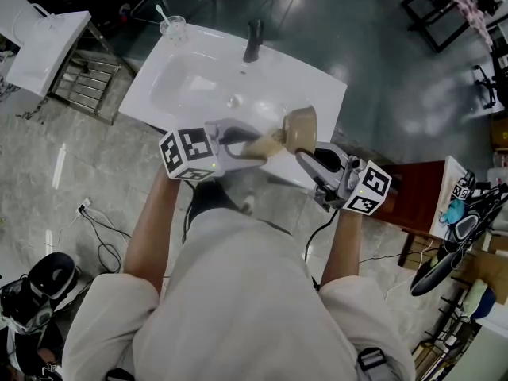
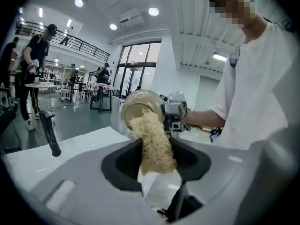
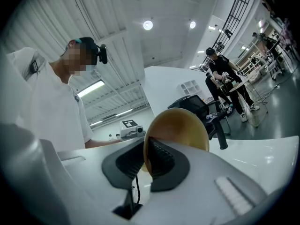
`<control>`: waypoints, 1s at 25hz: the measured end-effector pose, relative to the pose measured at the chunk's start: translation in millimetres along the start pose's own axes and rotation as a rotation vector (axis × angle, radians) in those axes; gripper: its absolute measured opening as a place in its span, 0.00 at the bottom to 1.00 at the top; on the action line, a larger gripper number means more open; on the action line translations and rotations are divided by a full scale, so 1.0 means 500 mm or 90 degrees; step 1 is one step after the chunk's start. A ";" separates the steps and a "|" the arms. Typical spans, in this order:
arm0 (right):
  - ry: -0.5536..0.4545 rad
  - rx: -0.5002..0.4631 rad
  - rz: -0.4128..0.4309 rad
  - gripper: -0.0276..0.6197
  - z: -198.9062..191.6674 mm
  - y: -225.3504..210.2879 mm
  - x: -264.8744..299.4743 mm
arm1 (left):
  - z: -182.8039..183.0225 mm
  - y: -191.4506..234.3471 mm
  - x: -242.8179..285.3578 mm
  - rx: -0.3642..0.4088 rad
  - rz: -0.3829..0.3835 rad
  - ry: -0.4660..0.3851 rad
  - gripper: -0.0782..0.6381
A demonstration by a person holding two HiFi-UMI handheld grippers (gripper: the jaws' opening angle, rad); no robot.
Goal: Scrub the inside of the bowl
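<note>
Head view looks down; facing gripper views share the bowl (image 2: 138,108)

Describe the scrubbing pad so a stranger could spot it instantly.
Start at the white sink, then its front edge. The pad is the pale, stringy wad clamped in the left hand-held gripper, its tip at the mouth of the tan bowl; nothing nearby is fibrous.

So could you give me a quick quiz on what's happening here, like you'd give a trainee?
1. True or false: the right gripper is shut on the rim of the bowl.
2. What does the left gripper hold? A) a toothbrush B) a fibrous scrubber C) nothing
3. Fill in: the black faucet stands at the back of the white ____.
Key: 1 true; 2 B; 3 sink.
</note>
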State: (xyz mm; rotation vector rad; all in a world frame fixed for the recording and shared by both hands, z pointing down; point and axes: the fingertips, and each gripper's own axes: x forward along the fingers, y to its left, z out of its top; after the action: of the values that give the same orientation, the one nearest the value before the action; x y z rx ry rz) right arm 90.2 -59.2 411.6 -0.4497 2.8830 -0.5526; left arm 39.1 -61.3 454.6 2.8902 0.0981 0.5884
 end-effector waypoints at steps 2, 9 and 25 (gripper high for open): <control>0.003 0.003 -0.003 0.06 -0.004 -0.003 -0.001 | 0.008 -0.003 -0.004 0.000 -0.002 -0.013 0.36; 0.037 0.016 -0.007 0.06 -0.028 -0.009 0.000 | 0.021 0.016 -0.011 -0.004 0.023 -0.033 0.36; -0.013 0.000 0.011 0.06 0.021 0.011 0.009 | 0.005 0.014 -0.002 -0.016 0.022 -0.015 0.36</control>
State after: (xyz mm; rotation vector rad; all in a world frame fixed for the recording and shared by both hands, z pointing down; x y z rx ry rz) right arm 86.9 -59.3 399.6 -0.4274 2.8649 -0.5430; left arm 39.3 -68.5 453.4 2.8783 0.0375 0.5562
